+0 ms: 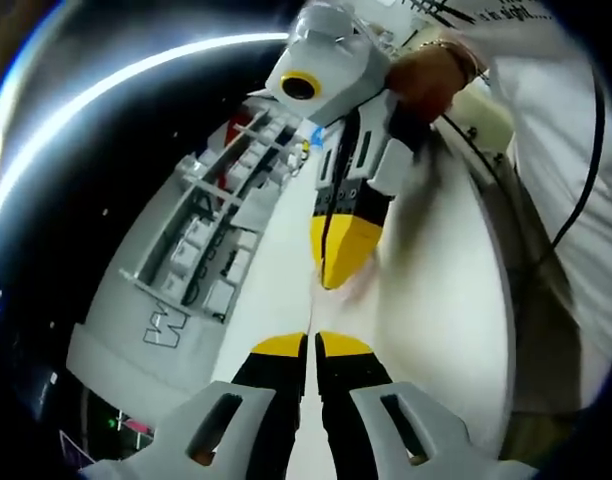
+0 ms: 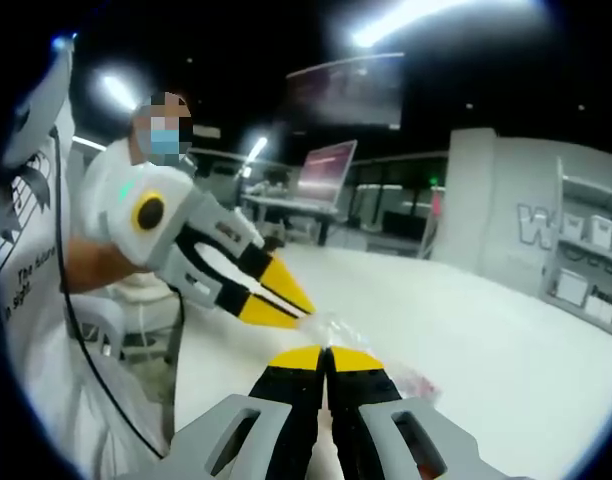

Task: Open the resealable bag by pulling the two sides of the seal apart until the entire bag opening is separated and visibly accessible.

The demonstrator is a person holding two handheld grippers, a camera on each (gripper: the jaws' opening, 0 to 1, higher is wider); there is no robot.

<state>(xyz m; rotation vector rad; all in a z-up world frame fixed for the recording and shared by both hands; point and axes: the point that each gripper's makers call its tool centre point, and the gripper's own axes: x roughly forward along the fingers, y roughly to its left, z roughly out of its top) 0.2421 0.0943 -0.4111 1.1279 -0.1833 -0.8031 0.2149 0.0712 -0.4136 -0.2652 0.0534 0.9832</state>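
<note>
Above the white desk [image 2: 506, 330], the clear resealable bag [image 2: 338, 330] hangs between both grippers. The left gripper [image 2: 304, 312] has its jaws closed on the bag's edge, and the right gripper [image 2: 324, 352] pinches it too, jaws together. The bag's long axis cannot be told. Behind stand a laptop [image 2: 326, 168] and a shelf of bins [image 1: 221, 230] lettered "W".

Left tool [image 1: 312, 345] jaws together, right tool [image 1: 338, 268] opposite, closed, bag perhaps blurred between
</note>
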